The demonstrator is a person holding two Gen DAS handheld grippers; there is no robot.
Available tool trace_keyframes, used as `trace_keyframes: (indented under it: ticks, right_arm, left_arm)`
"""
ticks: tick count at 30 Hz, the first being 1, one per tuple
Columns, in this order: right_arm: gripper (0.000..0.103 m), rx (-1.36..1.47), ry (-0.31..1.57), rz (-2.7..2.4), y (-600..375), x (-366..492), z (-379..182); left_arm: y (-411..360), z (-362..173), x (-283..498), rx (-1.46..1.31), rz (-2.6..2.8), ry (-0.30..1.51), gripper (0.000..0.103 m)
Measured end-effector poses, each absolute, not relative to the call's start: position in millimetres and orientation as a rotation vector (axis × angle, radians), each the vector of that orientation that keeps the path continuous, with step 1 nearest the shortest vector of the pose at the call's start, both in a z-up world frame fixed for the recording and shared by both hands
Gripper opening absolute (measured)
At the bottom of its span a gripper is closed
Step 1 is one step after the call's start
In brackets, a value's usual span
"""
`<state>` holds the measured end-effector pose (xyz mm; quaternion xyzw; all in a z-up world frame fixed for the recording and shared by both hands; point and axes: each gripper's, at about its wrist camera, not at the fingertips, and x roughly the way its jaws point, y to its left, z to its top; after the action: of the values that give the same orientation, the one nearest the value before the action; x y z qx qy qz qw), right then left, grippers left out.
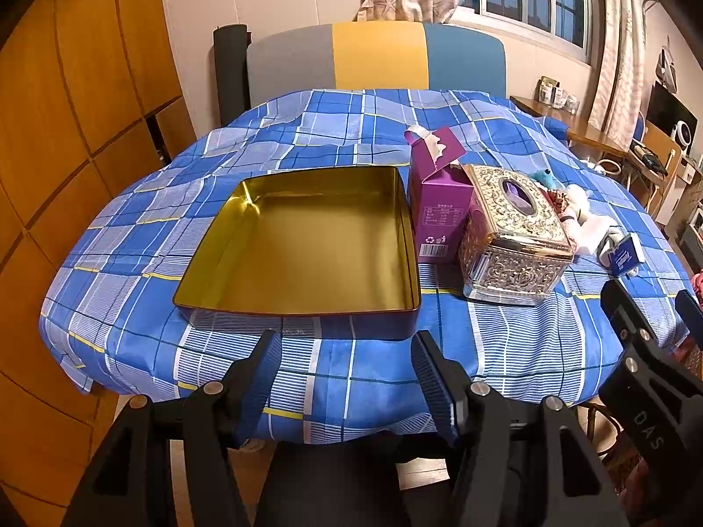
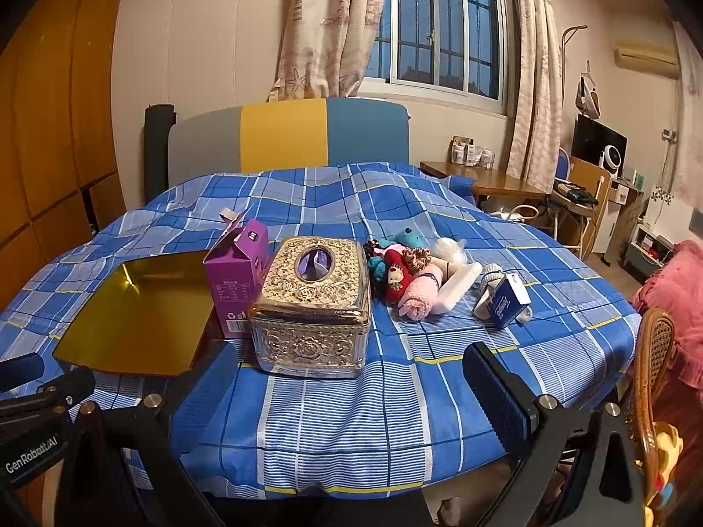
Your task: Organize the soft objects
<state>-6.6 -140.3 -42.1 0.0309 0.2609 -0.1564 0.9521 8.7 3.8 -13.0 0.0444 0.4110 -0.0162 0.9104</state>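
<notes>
Left gripper [image 1: 347, 373] gaping, holding nothing, facing gold tin [image 1: 307, 241]. Right gripper [image 2: 351, 395] also spread, empty. Only right view showing whole soft-toy pile [image 2: 404, 270] lying beside ornate tissue box [image 2: 309, 303].

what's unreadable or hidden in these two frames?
- Left wrist view: soft toy pile mostly hidden behind ornate tissue box.
- Right wrist view: near wall of gold tin cut off by left gripper.
- Both views: print on purple carton too small.
- Right gripper: left finger unclear.
</notes>
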Motion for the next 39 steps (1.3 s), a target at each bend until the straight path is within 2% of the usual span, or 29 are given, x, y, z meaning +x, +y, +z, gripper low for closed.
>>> trace_keyframes:
  ticks: [39]
  right_arm:
    - [0.103, 0.071, 0.532, -0.333, -146.2, -4.6, -43.7]
  left_arm:
    - [-0.7, -24.6, 14.8, 0.103, -0.052, 0.894, 0.062]
